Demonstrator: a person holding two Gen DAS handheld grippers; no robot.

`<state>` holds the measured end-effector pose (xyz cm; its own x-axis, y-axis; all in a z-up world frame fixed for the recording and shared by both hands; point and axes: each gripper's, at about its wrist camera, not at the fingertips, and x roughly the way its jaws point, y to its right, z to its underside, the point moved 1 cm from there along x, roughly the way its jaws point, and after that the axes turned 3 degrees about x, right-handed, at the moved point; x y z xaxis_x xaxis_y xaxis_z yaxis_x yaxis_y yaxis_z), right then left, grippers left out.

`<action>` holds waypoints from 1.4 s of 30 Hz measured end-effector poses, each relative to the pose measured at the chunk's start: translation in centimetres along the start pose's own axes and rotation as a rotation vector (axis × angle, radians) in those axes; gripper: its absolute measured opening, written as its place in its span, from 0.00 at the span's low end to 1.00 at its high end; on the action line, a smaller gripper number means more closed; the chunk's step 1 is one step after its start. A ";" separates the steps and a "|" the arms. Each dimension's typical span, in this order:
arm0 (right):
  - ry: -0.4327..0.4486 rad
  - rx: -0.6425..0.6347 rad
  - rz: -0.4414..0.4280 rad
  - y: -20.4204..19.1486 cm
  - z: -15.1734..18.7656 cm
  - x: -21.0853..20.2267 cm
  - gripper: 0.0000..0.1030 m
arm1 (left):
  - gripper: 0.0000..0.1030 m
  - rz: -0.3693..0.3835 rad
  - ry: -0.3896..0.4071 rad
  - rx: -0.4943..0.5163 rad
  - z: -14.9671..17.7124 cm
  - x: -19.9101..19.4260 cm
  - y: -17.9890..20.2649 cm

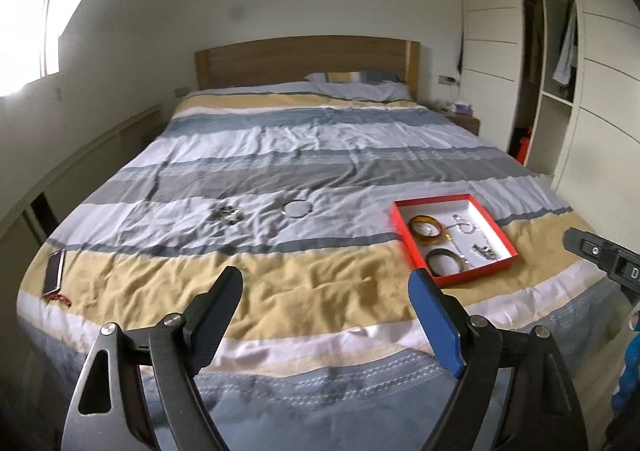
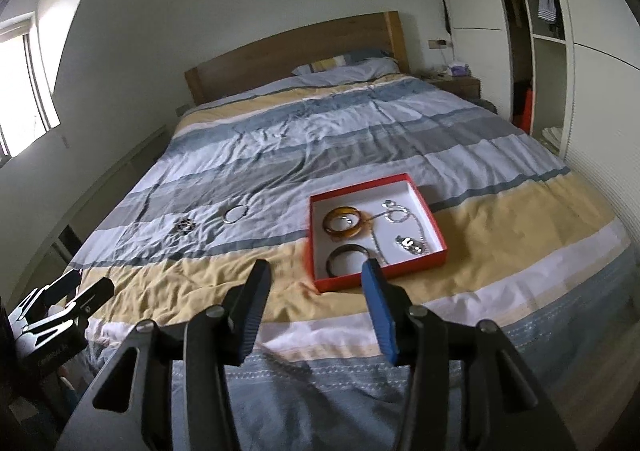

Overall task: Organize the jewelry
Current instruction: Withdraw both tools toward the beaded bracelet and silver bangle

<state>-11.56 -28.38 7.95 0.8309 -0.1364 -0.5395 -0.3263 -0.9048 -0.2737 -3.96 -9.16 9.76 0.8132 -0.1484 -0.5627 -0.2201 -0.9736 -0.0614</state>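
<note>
Left gripper: nearest my lens, fingers spread wide, nothing between them, hanging over the foot of the bed
Right gripper: likewise spread apart and empty, tips just short of the box's near edge
Red box: lidless, white inside, on the yellow stripe toward the right side of the bed
In the box: amber bangle at the far left, dark bangle nearer me, silver chain and a metal pendant piece on the right
Outside the box: thin silver bangle on the pale stripe, well left of the box; small beaded cluster further left, near the bangle but apart from it
Progress: I judge it over halfway, with four pieces boxed and two loose
Left to do: fetch the silver bangle and the cluster, drop both in the box
Duvet: striped, creased, soft under small pieces, so pinching low may catch cloth
Phone: near the left edge, with something red beside it that I cannot identify
</note>
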 end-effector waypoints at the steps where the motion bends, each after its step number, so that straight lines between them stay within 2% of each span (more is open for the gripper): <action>1: 0.003 -0.004 -0.009 -0.2 0.2 -0.2 0.44 | 0.82 -0.009 0.000 -0.005 0.1 -0.2 -0.2; 11: 0.029 -0.007 -0.059 -1.2 0.1 -0.6 0.44 | 0.87 -0.043 -0.020 -0.021 1.3 0.1 -3.6; 20: 0.004 -0.081 -0.102 -3.9 -0.8 3.2 0.44 | 0.88 -0.086 -0.057 -0.076 2.7 4.0 -9.1; 29: -0.112 -0.171 -0.180 -8.2 -0.7 10.2 0.44 | 0.88 -0.094 -0.123 -0.199 3.5 9.0 -14.4; 34: -0.181 -0.205 -0.215 -10.2 -0.7 14.6 0.44 | 0.88 -0.086 -0.147 -0.224 3.1 12.3 -16.0; 42: -0.242 -0.225 -0.228 -12.7 -2.6 23.4 0.44 | 0.86 -0.041 -0.218 -0.282 2.2 20.8 -18.6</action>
<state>13.15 -21.11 0.88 0.7314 0.1528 -0.6646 -0.0163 -0.9704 -0.2411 15.88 6.27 -2.67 0.6775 -0.0974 -0.7290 -0.0077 -0.9921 0.1254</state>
